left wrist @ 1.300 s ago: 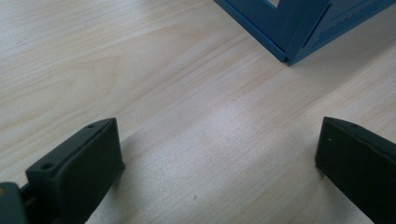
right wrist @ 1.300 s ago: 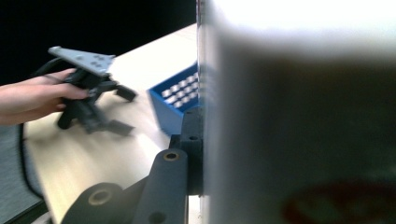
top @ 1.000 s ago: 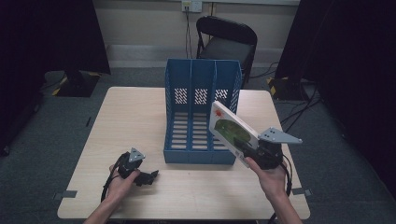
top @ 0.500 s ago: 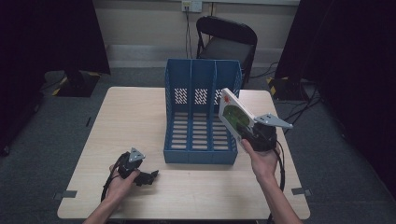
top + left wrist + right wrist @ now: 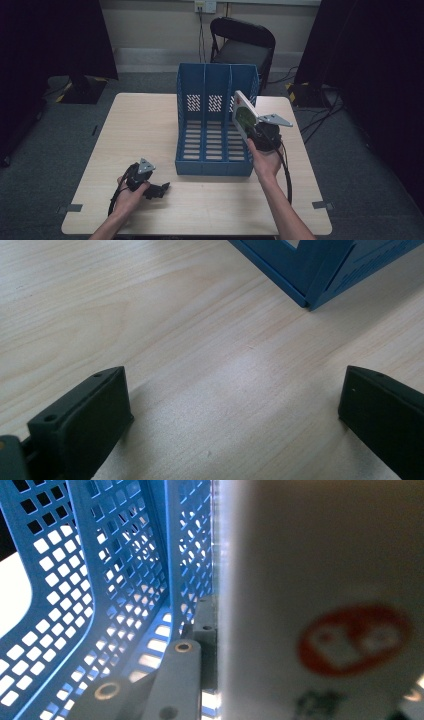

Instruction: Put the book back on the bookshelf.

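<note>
Book (image 5: pixel 244 116): white cover, red round logo near the top, green patch below it. Print under the logo is too blurred in the right gripper view to read. Right gripper (image 5: pixel 255 131) is clamped on the book's lower edge, holding it tilted over the rightmost slot of the blue file rack (image 5: pixel 202 150). All three slots look empty. Left gripper (image 5: pixel 159 189) rests on the table (image 5: pixel 140 125) near the rack's front left corner, jaws wide apart with bare wood between them.
</note>
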Demonstrator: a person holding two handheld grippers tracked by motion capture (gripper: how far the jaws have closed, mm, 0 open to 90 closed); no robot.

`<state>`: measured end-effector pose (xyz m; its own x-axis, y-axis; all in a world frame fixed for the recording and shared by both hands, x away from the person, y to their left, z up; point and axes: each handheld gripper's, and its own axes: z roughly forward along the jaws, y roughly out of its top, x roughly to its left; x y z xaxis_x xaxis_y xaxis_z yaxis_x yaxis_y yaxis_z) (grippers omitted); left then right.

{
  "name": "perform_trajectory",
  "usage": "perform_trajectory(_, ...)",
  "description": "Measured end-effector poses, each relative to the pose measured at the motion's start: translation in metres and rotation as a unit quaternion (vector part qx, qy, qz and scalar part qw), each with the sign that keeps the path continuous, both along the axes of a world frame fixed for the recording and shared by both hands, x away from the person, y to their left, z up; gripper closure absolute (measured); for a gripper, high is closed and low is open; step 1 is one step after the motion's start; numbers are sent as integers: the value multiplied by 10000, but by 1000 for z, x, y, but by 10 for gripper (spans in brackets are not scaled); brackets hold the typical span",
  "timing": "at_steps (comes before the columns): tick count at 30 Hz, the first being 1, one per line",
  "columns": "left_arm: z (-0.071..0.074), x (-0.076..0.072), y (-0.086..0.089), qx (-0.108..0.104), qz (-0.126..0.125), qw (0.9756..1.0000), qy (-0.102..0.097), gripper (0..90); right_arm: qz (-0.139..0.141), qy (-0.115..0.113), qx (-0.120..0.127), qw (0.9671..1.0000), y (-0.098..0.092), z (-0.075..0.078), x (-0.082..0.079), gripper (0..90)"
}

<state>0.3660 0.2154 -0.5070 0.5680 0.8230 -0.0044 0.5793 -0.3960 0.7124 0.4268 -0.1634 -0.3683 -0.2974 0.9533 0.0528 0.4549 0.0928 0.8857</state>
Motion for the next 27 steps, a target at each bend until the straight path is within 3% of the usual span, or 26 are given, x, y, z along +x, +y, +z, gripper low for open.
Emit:
perform_trajectory(14,0,0,0,-1,2,10000,-3,0,-100,204,104,9997,12,-22,26,766)
perform_trajectory(27,0,-1,0,-7,-6,10000,6,0,-98,544,-344,9979,22,-42,44,766)
